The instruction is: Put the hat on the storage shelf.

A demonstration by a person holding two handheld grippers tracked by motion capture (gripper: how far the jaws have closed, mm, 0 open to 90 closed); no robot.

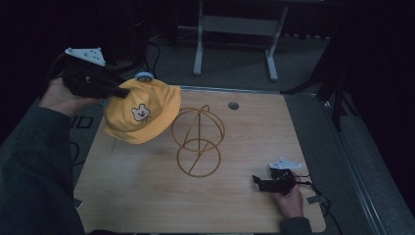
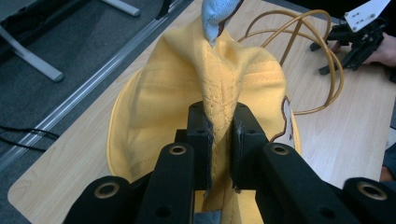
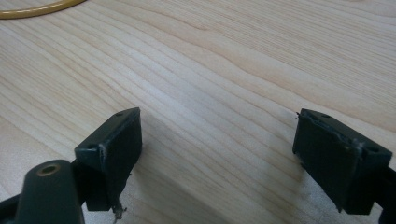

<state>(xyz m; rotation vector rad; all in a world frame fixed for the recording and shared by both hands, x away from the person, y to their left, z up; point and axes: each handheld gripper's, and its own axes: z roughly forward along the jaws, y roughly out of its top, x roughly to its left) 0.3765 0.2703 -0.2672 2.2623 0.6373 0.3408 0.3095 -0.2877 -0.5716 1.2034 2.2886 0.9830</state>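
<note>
Wooden table seen from above in a dim room. At about ten o'clock, yellow cap held up above the table's far-left corner, pinched by the left gripper. In the left gripper view, jaws clenched on a gathered fold of the cap's yellow fabric, cloth bunched and creased between the pads, crown hanging away toward the table. Soft cotton look, stitched seams, small cartoon bear face printed on the front, pale blue trim at the top edge. Just right of the cap, near the table's centre, gold wire stand: looped hoops over a round base ring, standing bare, nothing on it. At about four o'clock, right gripper resting low by the table's near-right edge, jaws released and spread wide over bare wood, grasping nothing. Judged progress: cap picked up and lifted; placing it over the wire stand not yet done.
</note>
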